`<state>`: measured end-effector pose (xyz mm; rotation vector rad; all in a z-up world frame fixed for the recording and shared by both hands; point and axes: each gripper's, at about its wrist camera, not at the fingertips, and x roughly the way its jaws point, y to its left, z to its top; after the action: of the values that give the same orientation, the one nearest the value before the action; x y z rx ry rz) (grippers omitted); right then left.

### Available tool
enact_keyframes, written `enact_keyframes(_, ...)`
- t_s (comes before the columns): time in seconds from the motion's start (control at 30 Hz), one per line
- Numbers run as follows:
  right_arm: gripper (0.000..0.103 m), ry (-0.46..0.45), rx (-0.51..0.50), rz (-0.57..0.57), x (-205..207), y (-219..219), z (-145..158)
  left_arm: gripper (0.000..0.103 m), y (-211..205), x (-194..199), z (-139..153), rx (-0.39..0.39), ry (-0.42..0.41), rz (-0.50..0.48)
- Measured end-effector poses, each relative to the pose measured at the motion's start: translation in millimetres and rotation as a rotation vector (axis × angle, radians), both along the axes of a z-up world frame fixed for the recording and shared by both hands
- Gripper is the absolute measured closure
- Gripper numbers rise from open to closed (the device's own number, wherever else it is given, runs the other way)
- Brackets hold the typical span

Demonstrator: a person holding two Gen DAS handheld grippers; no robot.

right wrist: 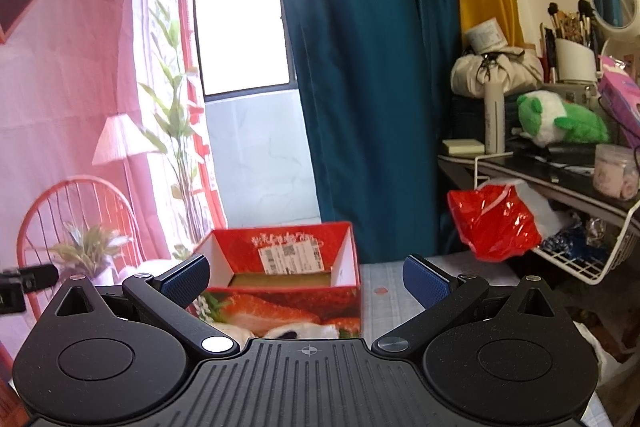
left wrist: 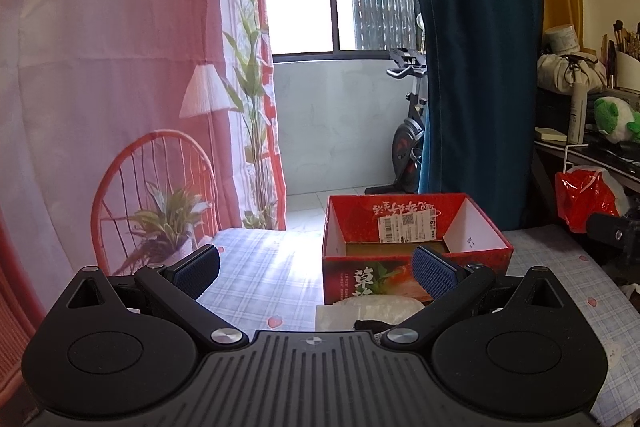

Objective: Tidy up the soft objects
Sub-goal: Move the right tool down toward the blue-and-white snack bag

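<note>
open box [left wrist: 416, 247] on the bed [left wrist: 260, 267] — curtain [left wrist: 476, 47] behind, desk [right wrist: 560, 179] right.

- Left tool [left wrist: 316, 267]: matte black body, ribbed centre plate with a small crosshair mark at its top edge.
- Two round black discs flank the plate; triangular cut-outs sit in the outer lobes.
- Angled black linkage arms, each pinned by a silver round screw.
- Fingers [left wrist: 434, 273] faced with blue textured pads.
- Right tool [right wrist: 306, 281]: same build, same blue pads [right wrist: 425, 283], silver screws, crosshair mark.
</note>
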<state>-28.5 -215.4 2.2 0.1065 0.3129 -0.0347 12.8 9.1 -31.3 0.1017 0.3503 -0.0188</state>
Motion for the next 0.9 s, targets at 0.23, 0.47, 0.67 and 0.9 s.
enact_keyframes(0.23, 0.0, -0.109, -0.023, -0.004, -5, 5, -37, 0.0, 7, 10, -23, -0.065, 0.018, -0.014)
enact_keyframes(0.47, 0.0, 0.006, -0.014, 0.054, 6, 12, -58, 0.0, 5, 23, -44, -0.018, 0.101, -0.023)
enact_keyframes(0.67, 0.0, 0.06, -0.022, 0.078, 10, 17, -78, 0.0, 1, 33, -66, 0.008, 0.151, -0.049)
enact_keyframes(0.9, 0.001, 0.09, -0.077, 0.091, 14, 22, -102, 0.0, 7, 46, -95, -0.071, 0.23, -0.087)
